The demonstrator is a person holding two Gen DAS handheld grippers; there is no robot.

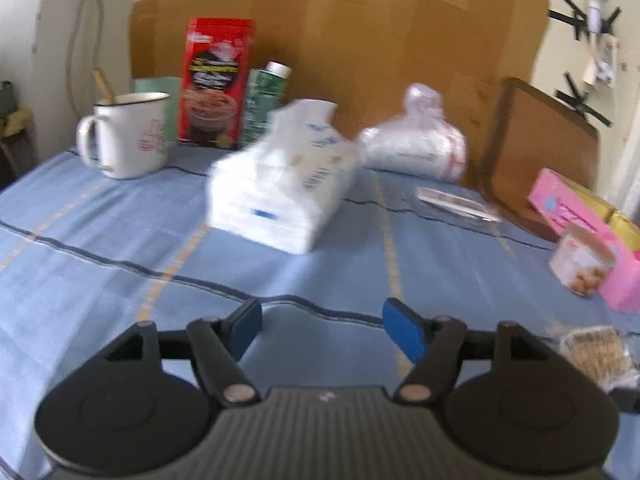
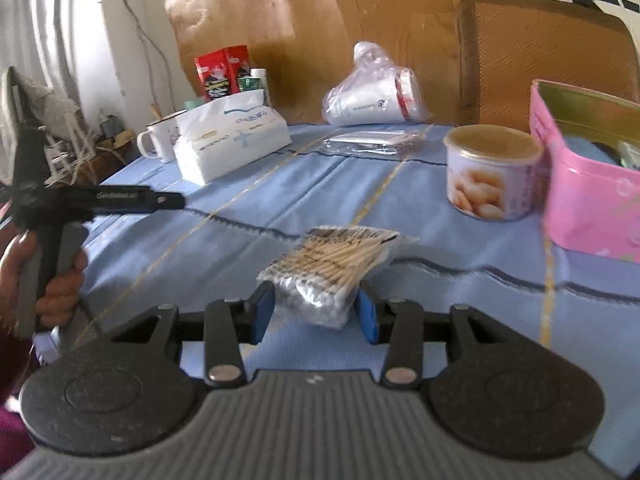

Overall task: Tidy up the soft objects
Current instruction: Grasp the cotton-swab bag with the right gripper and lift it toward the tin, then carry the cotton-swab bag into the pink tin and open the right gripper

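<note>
Right gripper point(image 2: 316, 314) jaws clamp the cotton-swab packet point(image 2: 332, 268) — left gripper point(image 1: 322, 330) empty.

The right tongs point(image 2: 316, 314) are clamping a bag of cotton swabs point(image 2: 332, 268) above the blue-clothed tabletop point(image 2: 400, 320); a round tin point(image 2: 490, 172) is sitting beside a pink box point(image 2: 588, 204), a tissue pack point(image 2: 230, 140) lying further back

Blue-clothed table point(image 1: 120, 240), tissue pack point(image 1: 280, 188), mug point(image 1: 128, 136)

- Worktop cloth point(image 2: 280, 184): pale blue, dark and yellow stripes.
- Tissue pack point(image 1: 280, 184): white, blue print.
- Box point(image 1: 214, 84) at eleven o'clock: red.
- Tin point(image 2: 588, 200) at three o'clock: pink.
</note>
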